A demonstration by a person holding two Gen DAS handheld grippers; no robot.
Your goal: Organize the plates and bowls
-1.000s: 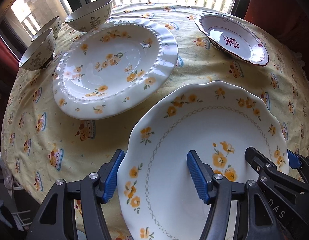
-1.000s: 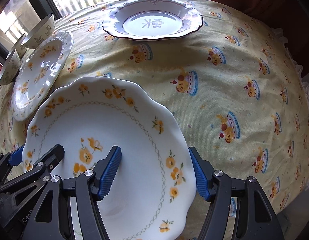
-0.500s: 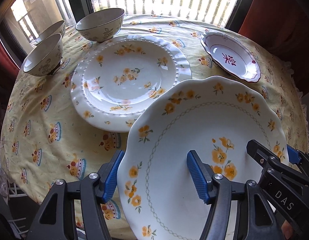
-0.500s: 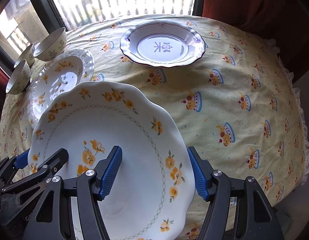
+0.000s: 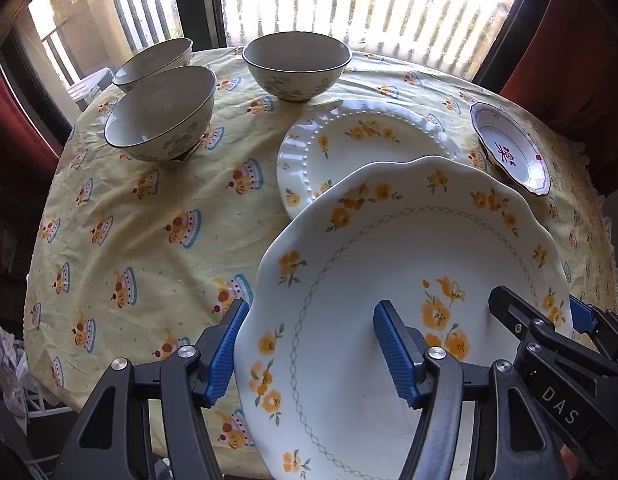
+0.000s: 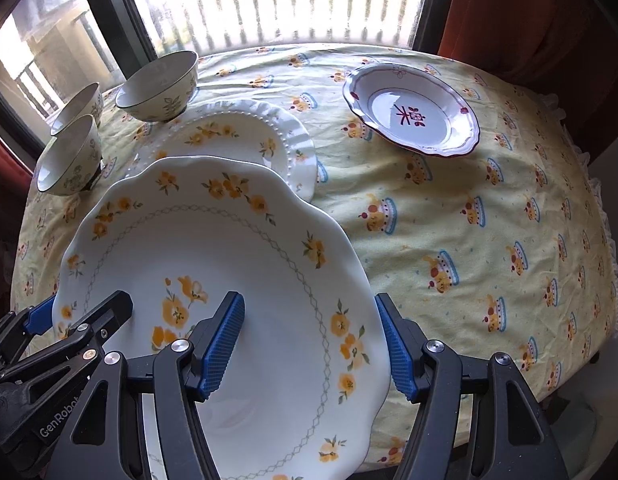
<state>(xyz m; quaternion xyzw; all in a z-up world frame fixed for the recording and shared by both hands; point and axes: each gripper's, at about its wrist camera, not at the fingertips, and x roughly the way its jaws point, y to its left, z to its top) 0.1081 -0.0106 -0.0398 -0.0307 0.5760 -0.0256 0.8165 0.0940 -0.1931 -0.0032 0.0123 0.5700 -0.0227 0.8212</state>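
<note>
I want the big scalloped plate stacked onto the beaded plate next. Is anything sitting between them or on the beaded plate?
Nothing visible: the scalloped plate, held by both grippers, overlaps the beaded plate's near edge, whose visible surface is bare.

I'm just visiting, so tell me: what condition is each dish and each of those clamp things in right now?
Large scalloped plate: lifted, held by both grippers, empty.
Left gripper: clamped on the plate's left rim.
Right gripper: clamped on its right rim.
Beaded plate: flat on the table, empty, partly hidden behind the held plate.
Red-trimmed dish: on the table, empty.
Three bowls: upright, unstacked, empty.
Tablecloth: spread, slightly wrinkled.
</note>
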